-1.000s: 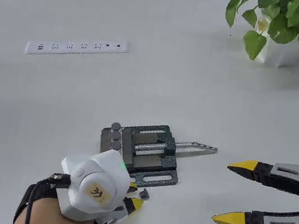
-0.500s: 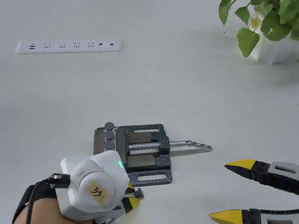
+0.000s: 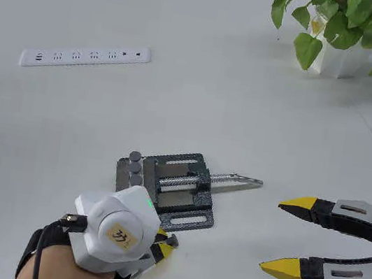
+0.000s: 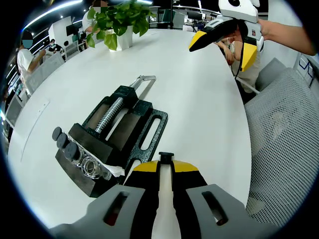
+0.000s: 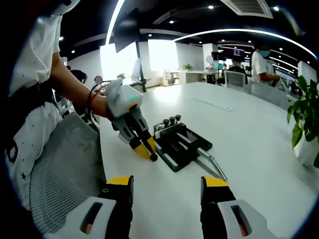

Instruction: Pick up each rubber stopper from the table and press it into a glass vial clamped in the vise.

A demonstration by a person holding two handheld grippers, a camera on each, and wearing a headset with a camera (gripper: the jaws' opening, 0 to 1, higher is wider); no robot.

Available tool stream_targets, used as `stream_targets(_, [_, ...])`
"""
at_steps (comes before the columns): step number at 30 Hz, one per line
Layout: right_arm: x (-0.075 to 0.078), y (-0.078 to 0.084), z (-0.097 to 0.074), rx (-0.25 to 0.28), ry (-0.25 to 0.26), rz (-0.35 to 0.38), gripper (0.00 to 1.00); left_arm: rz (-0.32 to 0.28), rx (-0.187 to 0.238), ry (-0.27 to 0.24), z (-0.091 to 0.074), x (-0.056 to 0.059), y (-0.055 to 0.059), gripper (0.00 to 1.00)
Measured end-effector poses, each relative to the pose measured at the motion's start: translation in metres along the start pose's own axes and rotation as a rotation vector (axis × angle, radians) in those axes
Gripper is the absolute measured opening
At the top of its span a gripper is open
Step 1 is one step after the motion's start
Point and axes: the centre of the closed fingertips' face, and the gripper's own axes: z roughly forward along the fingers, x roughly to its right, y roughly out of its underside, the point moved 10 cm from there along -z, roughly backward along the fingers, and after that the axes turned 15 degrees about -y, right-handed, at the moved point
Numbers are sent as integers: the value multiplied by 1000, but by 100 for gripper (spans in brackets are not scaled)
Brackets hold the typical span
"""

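Note:
A dark vise (image 3: 179,189) (image 4: 117,125) (image 5: 180,141) stands on the white table and clamps a row of glass vials (image 4: 88,165). Three of them carry grey stoppers (image 3: 134,165) (image 4: 63,141) (image 5: 171,120); the nearer ones look uncapped in the left gripper view. My left gripper (image 3: 166,244) (image 4: 166,162) (image 5: 150,152) is just in front of the vise's base, shut on a small dark rubber stopper (image 3: 172,239) (image 4: 166,156) at its yellow tips. My right gripper (image 3: 289,237) (image 5: 167,183) hovers open and holds nothing, to the right of the vise handle (image 3: 239,180).
A white power strip (image 3: 84,57) lies at the back left. A potted plant (image 3: 345,30) stands at the back right corner. The table's edge and a mesh chair (image 4: 284,144) are close on the near side.
My left gripper's tips have closed around the grey stopper that lay beside them near the vise base. The head view has shifted slightly. The right gripper has stayed open in place.

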Motion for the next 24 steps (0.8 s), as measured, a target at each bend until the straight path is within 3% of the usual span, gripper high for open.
stream_targets(11, [-2,0,1,-1,-6,0,51,15,1,7,1,1,0,5])
stream_targets(24, [-6,-14,8,-12,-35,-20,49,-17,69,18,-12,1,-8,4])
